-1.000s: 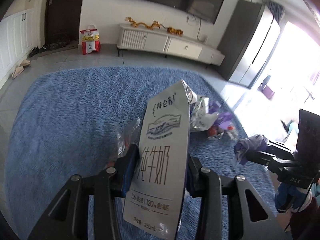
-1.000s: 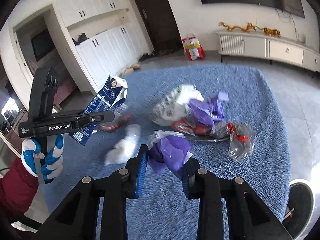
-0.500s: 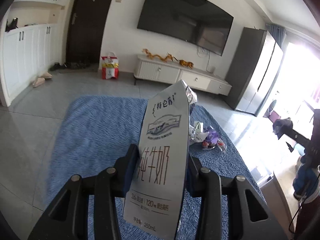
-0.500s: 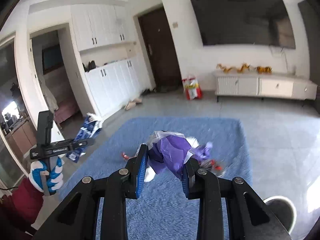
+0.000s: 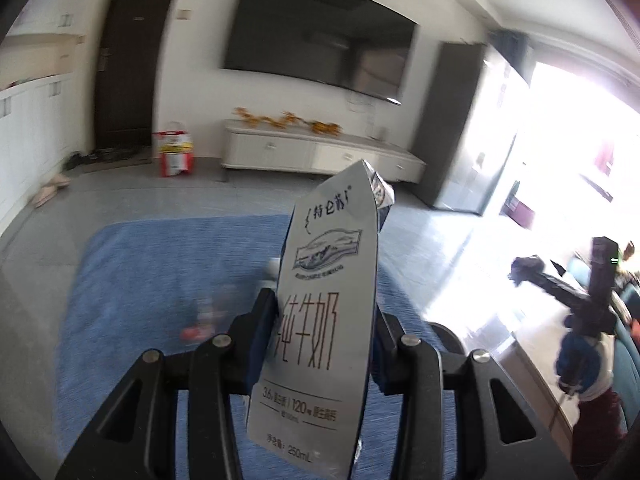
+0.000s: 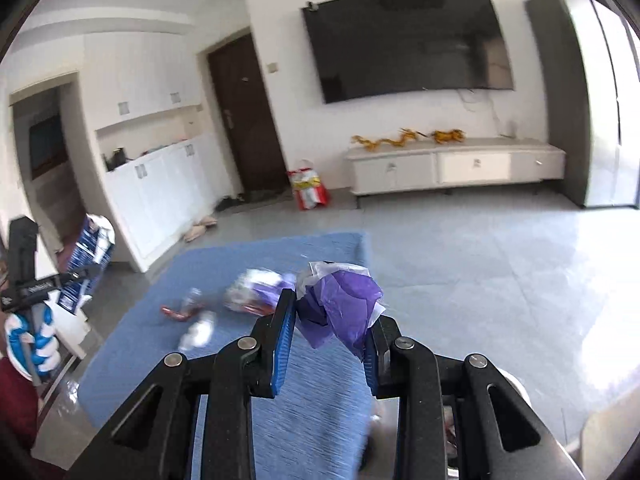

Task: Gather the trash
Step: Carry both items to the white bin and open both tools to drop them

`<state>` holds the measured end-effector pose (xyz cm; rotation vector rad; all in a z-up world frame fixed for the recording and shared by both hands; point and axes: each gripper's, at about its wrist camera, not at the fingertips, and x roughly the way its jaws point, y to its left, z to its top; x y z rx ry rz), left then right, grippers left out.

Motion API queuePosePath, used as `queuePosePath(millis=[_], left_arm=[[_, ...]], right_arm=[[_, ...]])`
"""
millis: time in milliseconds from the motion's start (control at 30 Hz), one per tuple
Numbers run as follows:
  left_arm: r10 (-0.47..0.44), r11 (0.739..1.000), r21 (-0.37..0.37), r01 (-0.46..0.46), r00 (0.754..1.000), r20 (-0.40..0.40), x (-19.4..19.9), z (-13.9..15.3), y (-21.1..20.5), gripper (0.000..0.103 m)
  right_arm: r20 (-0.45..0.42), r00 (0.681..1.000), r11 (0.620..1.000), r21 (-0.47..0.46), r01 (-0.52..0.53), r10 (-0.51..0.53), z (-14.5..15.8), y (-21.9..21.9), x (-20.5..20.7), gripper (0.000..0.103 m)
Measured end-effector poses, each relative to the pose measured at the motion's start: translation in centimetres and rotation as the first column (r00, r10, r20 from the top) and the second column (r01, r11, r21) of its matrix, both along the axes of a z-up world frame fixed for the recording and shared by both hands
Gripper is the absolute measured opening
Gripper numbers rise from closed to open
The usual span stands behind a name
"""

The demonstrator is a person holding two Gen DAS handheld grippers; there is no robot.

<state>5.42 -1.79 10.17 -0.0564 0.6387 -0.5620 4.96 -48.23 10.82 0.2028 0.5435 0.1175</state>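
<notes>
A grey milk carton with brown characters stands upright between the pads of my left gripper, which is shut on it. My right gripper is shut on a crumpled purple-and-white wrapper. Both are held high above a blue rug. More trash lies on the rug: a pile of purple and clear wrappers, a clear bottle with a red scrap, and a white crumpled piece. The other gripper shows at each view's edge, the left gripper with its carton, the right gripper with its wrapper.
Grey tile floor surrounds the rug. A white TV cabinet under a wall TV stands at the back, a red-and-white bag by the dark door. White cupboards line the left wall. A round bin rim peeks behind my right gripper.
Both grippers have risen and pulled back from the rug with their loads; the trash pile now looks smaller and farther, and more wall and TV show.
</notes>
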Motion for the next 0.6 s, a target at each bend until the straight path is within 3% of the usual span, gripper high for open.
queuePosePath(millis=[133, 300, 467, 600], left_arm=[[-0.136, 0.990, 0.024, 0.137, 0.990, -0.044, 0.5, -0.8, -8.3, 0.040], [-0.287, 0.952, 0.076, 0.297, 0.950, -0.120, 1.1, -3.7, -20.2, 0.040], [-0.362, 0.911, 0.133, 0.391, 0.911, -0.200, 1.8, -7.7, -30.3, 0.040], [-0.373, 0.897, 0.150, 0.415, 0.895, -0.244, 2.8, -10.3, -35.2, 0.040]], right_arm=[[-0.054, 0.996, 0.998, -0.012, 0.069, -0.070, -2.9, -3.5, -0.1, 0.030], [-0.127, 0.981, 0.989, -0.009, 0.150, -0.150, -6.5, -7.7, -0.1, 0.030], [-0.197, 0.957, 0.977, -0.030, 0.212, -0.214, -9.8, -11.2, 0.7, 0.031], [-0.255, 0.933, 0.967, -0.030, 0.254, -0.253, -12.4, -13.5, 1.9, 0.031]])
